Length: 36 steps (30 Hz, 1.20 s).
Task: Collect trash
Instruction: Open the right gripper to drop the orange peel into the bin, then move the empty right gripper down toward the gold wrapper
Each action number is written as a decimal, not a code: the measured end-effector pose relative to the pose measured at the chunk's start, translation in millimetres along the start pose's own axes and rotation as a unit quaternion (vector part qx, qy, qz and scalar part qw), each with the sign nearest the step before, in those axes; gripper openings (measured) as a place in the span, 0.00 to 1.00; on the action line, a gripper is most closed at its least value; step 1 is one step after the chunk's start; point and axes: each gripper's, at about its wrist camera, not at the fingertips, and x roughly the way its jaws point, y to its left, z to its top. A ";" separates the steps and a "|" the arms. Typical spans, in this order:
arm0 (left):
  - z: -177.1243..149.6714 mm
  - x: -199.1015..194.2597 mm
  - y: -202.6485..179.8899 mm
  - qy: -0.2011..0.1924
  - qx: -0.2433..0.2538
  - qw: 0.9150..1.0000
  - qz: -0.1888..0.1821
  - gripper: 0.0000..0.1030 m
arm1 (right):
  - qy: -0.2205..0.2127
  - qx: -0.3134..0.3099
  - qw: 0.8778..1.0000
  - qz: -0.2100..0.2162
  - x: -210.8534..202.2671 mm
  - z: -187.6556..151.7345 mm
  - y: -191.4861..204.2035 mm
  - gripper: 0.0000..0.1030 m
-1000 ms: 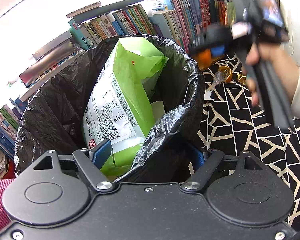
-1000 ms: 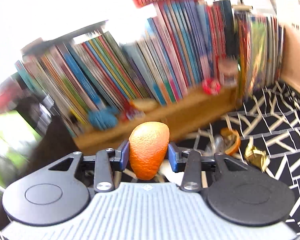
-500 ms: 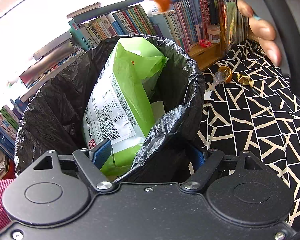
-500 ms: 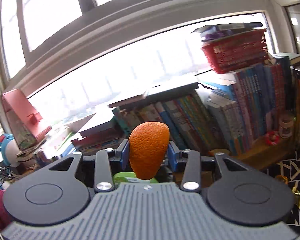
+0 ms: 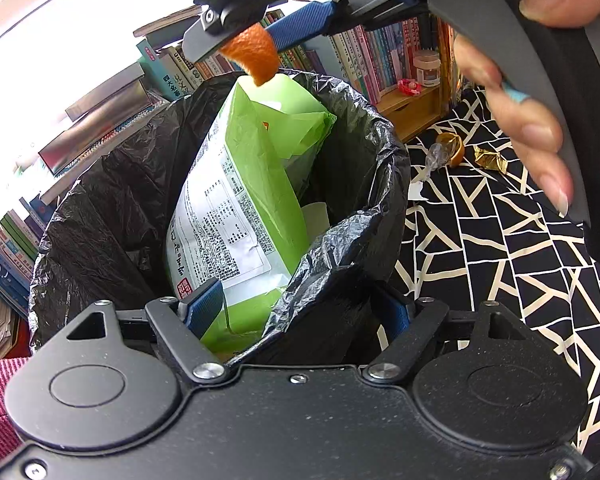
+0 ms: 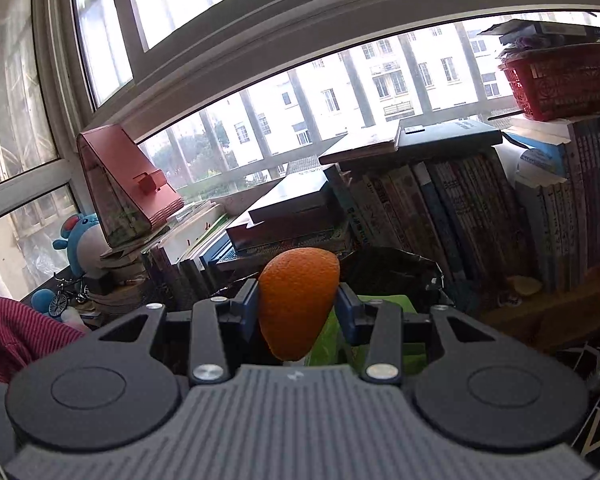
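A bin lined with a black bag [image 5: 112, 208] stands close in front in the left wrist view, with a green-and-white package [image 5: 252, 184] upright inside. My left gripper [image 5: 300, 312] is shut on the near rim of the bin, a fold of the liner between its blue pads. My right gripper [image 6: 298, 304] is shut on a piece of orange peel [image 6: 296, 300]. From the left wrist, that gripper [image 5: 256, 36] hangs over the bin's far rim, the peel [image 5: 256, 54] dangling just above the package. A person's hand [image 5: 532, 136] holds its grip.
On the black-and-white patterned cloth [image 5: 500, 240] right of the bin lie an orange peel half with a clear wrapper [image 5: 450, 148], a gold foil wrapper [image 5: 488, 158] and a white scrap [image 5: 416, 190]. Rows of books [image 6: 440, 208] and a wooden shelf [image 5: 412, 108] stand behind.
My right gripper carried the orange peel left and up from the cloth side until it hangs over the bin. The left gripper and the bin stayed put.
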 end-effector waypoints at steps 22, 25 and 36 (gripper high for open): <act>-1.8 -7.7 0.8 -0.007 -0.003 1.000 0.000 0.74 | -0.015 0.017 0.999 -0.034 -6.2 3.7 -11.0 0.72; -1.1 -11.5 1.9 -0.012 -0.009 1.000 -0.006 0.71 | -0.024 0.028 0.998 -0.054 -10.0 7.1 -18.5 0.75; 0.3 -17.4 4.3 -0.016 -0.031 0.999 -0.025 0.65 | -0.025 0.074 0.989 -0.124 -13.5 10.8 -47.4 0.77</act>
